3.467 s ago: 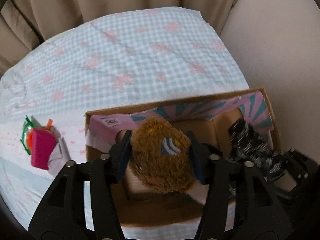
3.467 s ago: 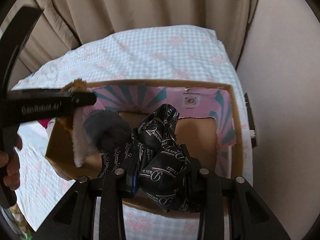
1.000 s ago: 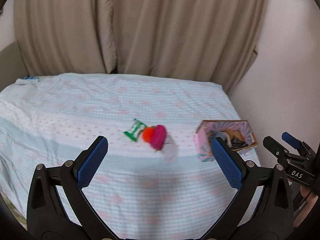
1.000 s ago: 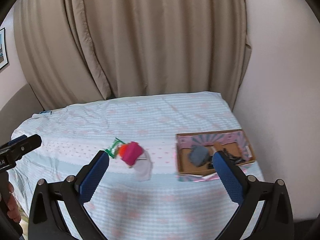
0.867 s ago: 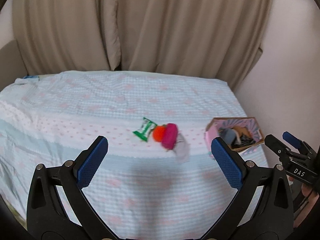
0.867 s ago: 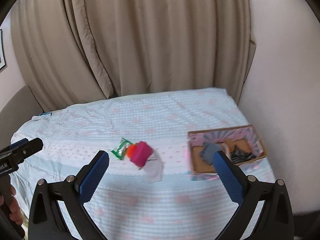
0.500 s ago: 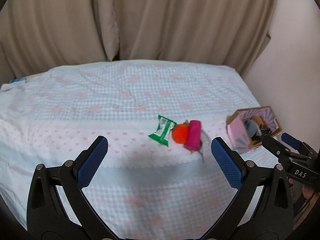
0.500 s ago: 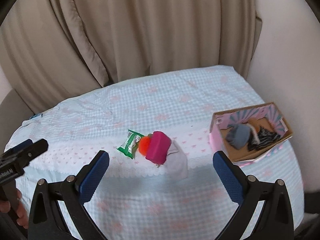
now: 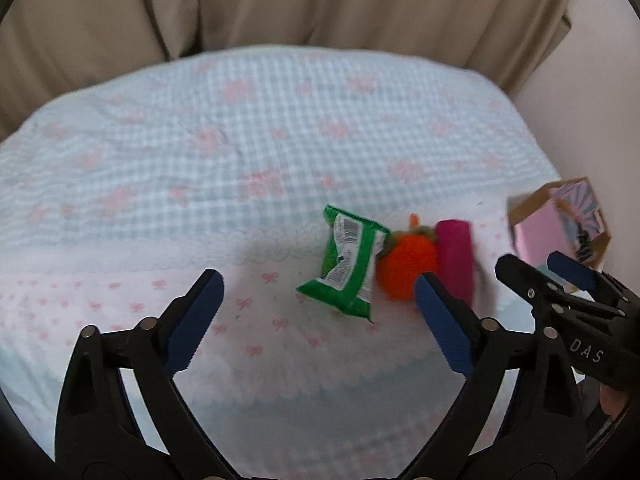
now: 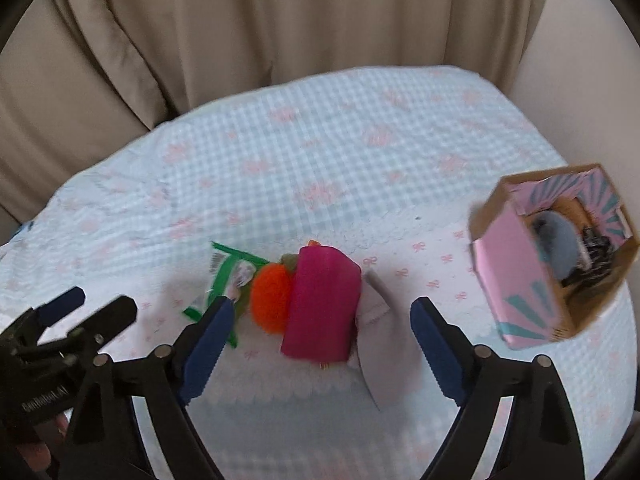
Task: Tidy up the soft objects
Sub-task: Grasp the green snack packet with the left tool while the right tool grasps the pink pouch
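Observation:
A small pile lies on the bed: a green packet (image 9: pixel 348 268), an orange knitted ball (image 9: pixel 406 270), a magenta soft block (image 9: pixel 456 260) and a white cloth (image 10: pixel 376 320) under the block. My left gripper (image 9: pixel 318 280) hovers close above the packet, jaws closing, pads touching nothing. My right gripper (image 10: pixel 322 306) hangs over the magenta block (image 10: pixel 322 304) and the ball (image 10: pixel 272 302), jaws also closing with no pad contact. To the right stands the pink cardboard box (image 10: pixel 516 264), with a grey plush (image 10: pixel 560 248) and a black ribbon (image 10: pixel 596 248) inside.
The bed (image 9: pixel 280 128) wears a blue checked sheet with pink flowers. Beige curtains (image 9: pixel 320 4) hang behind it and a pale wall (image 10: pixel 580 60) runs along its right side. Each gripper shows at the edge of the other's view, held by a hand.
Both grippers have dropped and moved in towards the pile, which now looks much larger. Their jaws stand slightly narrower. The box has slid towards the right edge of both views.

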Demonstrator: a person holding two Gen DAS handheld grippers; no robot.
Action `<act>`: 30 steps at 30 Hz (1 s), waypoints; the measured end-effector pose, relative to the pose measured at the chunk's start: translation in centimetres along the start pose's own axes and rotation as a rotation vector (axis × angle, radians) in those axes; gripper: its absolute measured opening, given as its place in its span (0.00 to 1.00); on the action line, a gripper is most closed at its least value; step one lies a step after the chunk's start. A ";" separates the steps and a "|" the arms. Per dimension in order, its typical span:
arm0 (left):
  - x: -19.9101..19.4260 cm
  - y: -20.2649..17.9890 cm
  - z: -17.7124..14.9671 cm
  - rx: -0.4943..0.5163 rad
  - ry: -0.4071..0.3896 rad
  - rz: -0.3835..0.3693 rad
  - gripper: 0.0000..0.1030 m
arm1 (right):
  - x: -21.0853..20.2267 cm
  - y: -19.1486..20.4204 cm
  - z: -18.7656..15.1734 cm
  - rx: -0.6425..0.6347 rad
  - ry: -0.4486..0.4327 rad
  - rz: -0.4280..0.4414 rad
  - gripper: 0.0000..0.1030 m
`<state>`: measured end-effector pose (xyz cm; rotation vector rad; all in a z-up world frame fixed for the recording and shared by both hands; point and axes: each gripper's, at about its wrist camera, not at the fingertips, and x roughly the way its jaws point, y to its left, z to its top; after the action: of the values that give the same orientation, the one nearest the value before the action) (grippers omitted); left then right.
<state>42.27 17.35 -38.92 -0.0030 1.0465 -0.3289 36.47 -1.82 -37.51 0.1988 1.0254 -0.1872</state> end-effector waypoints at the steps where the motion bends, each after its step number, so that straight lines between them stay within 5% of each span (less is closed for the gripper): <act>1: 1.5 0.1 0.0 0.004 0.007 0.000 0.91 | 1.0 0.2 0.2 0.005 0.005 -0.006 0.85; 4: 4.3 0.2 -0.2 0.014 0.017 0.003 0.91 | 4.3 0.0 0.7 0.043 0.016 -0.018 0.72; 9: 8.6 0.4 -0.8 0.011 0.057 0.006 0.86 | 8.2 -1.2 1.3 0.149 0.048 -0.052 0.64; 16: 10.5 -0.6 -1.5 0.007 0.048 -0.030 0.85 | 9.6 -0.8 1.0 0.180 0.098 -0.030 0.63; 18: 10.6 -1.0 -1.5 0.010 0.051 -0.045 0.77 | 10.2 -0.5 0.5 0.156 0.121 -0.036 0.50; 23: 10.6 -2.7 -1.6 0.074 0.057 -0.063 0.51 | 10.1 -1.4 -0.2 0.181 0.117 0.014 0.38; 30: 10.0 -3.0 -1.4 0.083 0.070 -0.056 0.38 | 8.7 -2.3 0.0 0.174 0.104 0.070 0.22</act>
<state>44.82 12.04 -47.61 0.0541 1.1029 -0.4257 40.27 -4.52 -45.17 0.4050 1.1045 -0.2042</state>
